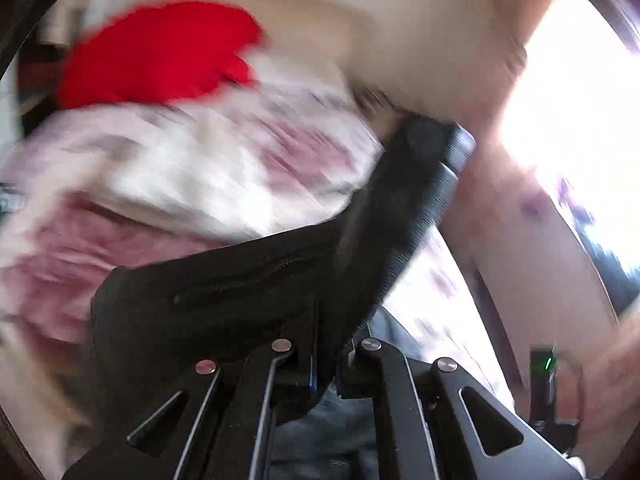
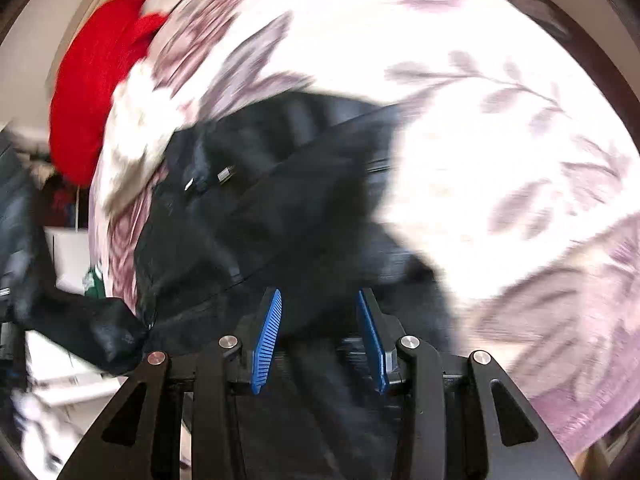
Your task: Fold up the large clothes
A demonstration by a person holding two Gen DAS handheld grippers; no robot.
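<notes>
A black jacket (image 2: 280, 208) with zippers lies crumpled near the bed's (image 2: 500, 160) left edge, one ribbed cuff (image 1: 440, 160) raised.

The bed (image 2: 500, 152) fills most of both views, spread with a white cover printed in mauve leaves and flowers; both pictures are smeared by motion, so the print reads clearly only on the bed's brightly lit part. A red cushion (image 1: 160, 52) lies at the far end of the bed, resting against a plain cream wall (image 1: 420, 20). Beyond the bed, to the right in the left wrist view, strong daylight from a window (image 1: 580, 100) burns out to white. Beside the bed, below the cushion in the right wrist view, stands a white box or bin (image 2: 66, 256) amid dim, blurred clutter.
</notes>
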